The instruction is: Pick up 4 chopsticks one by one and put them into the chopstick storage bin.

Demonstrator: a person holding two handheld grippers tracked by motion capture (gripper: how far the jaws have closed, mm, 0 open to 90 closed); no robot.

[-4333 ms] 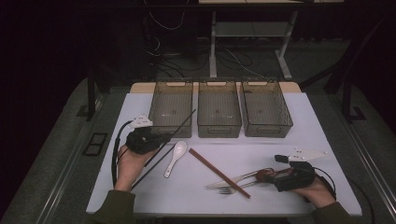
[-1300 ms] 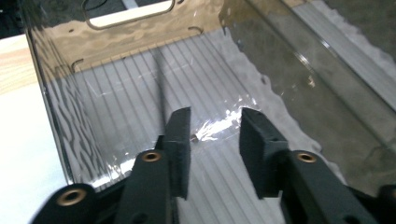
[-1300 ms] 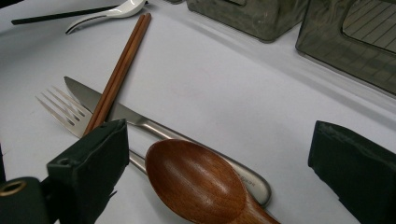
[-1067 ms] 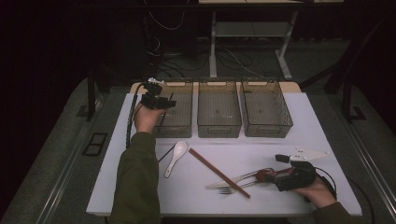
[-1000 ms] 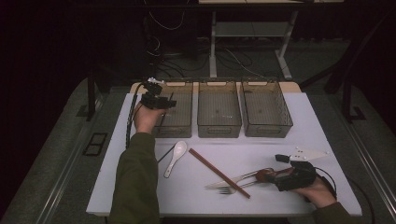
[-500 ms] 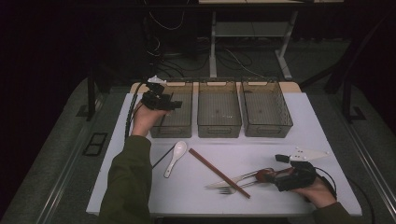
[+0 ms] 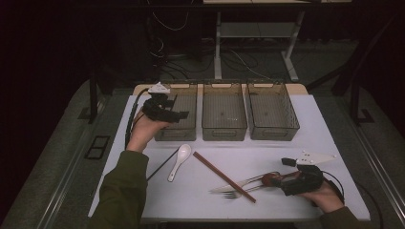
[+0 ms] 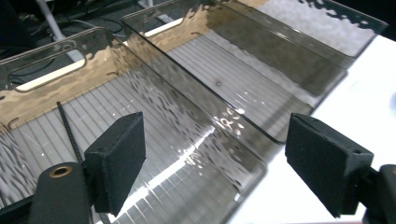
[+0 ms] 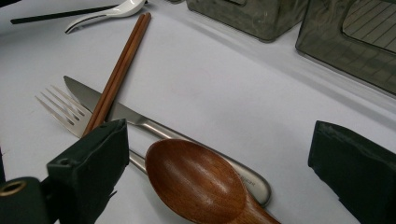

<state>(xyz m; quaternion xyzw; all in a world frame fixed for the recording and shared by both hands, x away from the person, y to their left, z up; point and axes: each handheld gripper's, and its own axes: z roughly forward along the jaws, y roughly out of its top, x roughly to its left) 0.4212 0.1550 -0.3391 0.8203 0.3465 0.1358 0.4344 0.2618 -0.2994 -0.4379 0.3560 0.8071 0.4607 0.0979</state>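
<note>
The bins (image 8: 196, 107) looked like glossy, smoky clear plastic with ribbed floors. The spoon (image 9: 196, 182) was smooth polished wood, the knife (image 9: 154, 128) brushed metal, the chopsticks (image 9: 119, 70) matt wood.

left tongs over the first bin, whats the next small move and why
Probably draw the left tongs back toward the black chopstick lying beside the white spoon. Their jaws stand open and empty above the left bin, where one black chopstick already lies, so its partner on the table seems the likely next pick.
</note>
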